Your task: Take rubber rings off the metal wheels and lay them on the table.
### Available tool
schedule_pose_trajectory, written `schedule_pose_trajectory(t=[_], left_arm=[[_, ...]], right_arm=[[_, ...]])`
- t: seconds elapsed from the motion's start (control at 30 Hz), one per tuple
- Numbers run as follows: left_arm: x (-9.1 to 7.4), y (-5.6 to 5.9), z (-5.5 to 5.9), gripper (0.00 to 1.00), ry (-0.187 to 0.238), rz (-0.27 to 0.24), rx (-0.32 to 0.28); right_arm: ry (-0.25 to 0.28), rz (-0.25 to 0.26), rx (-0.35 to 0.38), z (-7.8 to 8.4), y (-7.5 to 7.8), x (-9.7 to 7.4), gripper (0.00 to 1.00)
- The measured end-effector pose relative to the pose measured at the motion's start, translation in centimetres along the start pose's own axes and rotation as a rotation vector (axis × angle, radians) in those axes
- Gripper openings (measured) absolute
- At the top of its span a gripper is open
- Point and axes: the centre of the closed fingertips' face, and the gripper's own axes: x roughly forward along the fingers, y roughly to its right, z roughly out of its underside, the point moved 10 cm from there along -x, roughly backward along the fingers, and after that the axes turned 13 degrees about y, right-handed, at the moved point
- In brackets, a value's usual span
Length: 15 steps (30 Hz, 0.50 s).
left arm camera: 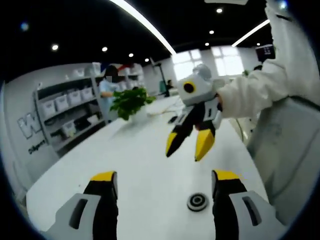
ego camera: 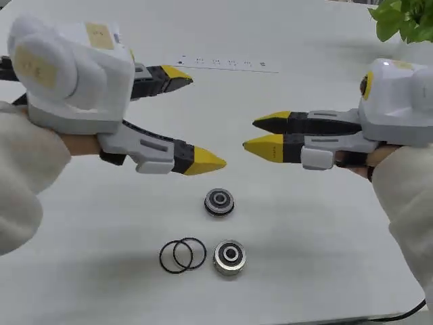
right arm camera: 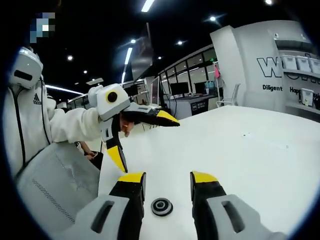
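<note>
In the head view the person holds both grippers above the white table point(ego camera: 325, 223), tips facing each other. The left gripper point(ego camera: 195, 118) comes in from the left with its jaws spread wide, one yellow tip high and the other low. The right gripper point(ego camera: 256, 133) comes in from the right with its jaws only slightly apart, and nothing is between them. Both hang clear of the parts below. A dark-rimmed wheel point(ego camera: 219, 202) lies on the table beneath the gap between the two grippers. Nearer the person sits a bare wheel point(ego camera: 230, 257), shiny metal at its edge. Just beside it on the left are two rubber rings point(ego camera: 182, 255), thin black loops that overlap one another and lie flat on the table. A leafy plant point(ego camera: 404, 17) shows at the far right corner.

In the left gripper view that gripper's own jaws point(left arm camera: 164, 177) stand wide apart and hold nothing. A wheel point(left arm camera: 197, 201) lies on the table low between them, closer to the right-hand jaw (which of the two wheels it is cannot be told). The right gripper point(left arm camera: 187, 150) hangs beyond, its tips a little apart, held by a white-sleeved arm. The plant point(left arm camera: 131, 100) and shelves point(left arm camera: 65, 110) stand behind.

In the right gripper view its own jaws point(right arm camera: 167, 177) are parted and empty, with a wheel point(right arm camera: 161, 206) on the table between them. The left gripper point(right arm camera: 145, 145) is opposite, its jaws splayed.
</note>
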Motion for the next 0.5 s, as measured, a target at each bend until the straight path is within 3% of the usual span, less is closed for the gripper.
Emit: schedule_pose_trajectory(t=[0.17,0.33,0.5], left_arm=[[0.7,1.2,1.5,0.70,-0.021,-0.002,0.025],[0.9,1.7,2.6,0.69,-0.021,-0.006,-0.014],[1.1,2.5,3.5,0.64,-0.034,0.015,-0.036]], right_arm=[[-0.062,-0.009,0.066,2.8,-0.1,0.2,0.33],[-0.095,-0.023,0.079,4.1,-0.7,0.8,0.33],[-0.166,-0.045,0.050,5.1,-1.3,1.2,0.35]])
